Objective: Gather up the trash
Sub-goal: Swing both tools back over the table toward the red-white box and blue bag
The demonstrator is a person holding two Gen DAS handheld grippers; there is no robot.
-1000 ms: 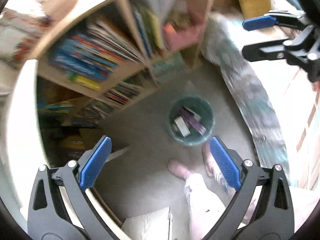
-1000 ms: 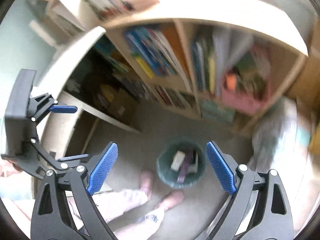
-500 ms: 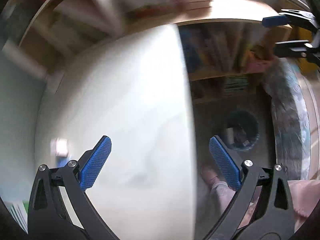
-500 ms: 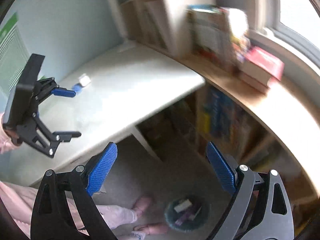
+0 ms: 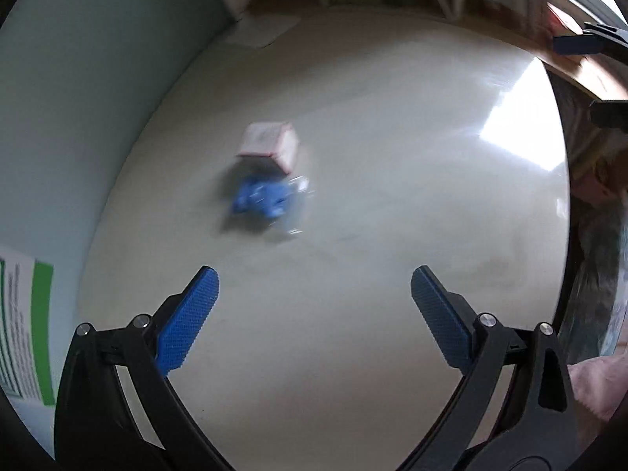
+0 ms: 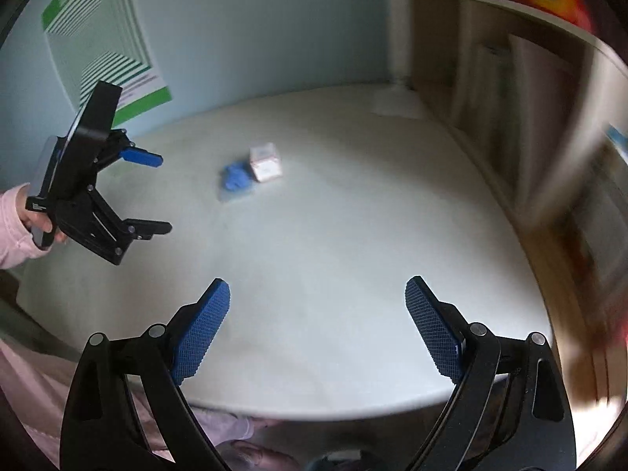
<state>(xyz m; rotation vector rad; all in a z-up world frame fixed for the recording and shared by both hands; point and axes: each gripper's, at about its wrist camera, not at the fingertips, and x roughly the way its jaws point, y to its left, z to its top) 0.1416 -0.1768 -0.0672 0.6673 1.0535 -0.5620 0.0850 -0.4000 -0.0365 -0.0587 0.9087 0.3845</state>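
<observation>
Both grippers agape, left gripper [image 5: 314,310], right gripper [image 6: 318,329], box [image 5: 269,148] touching blue wrapper [image 5: 261,200]

Pale, smooth, rounded tabletop [image 6: 353,259] set against a light blue wall. Near its middle, a small white box with red trim [image 6: 266,163] touching a crumpled blue wrapper [image 6: 234,180]. Far corner: flat white sheet [image 6: 394,106].
</observation>
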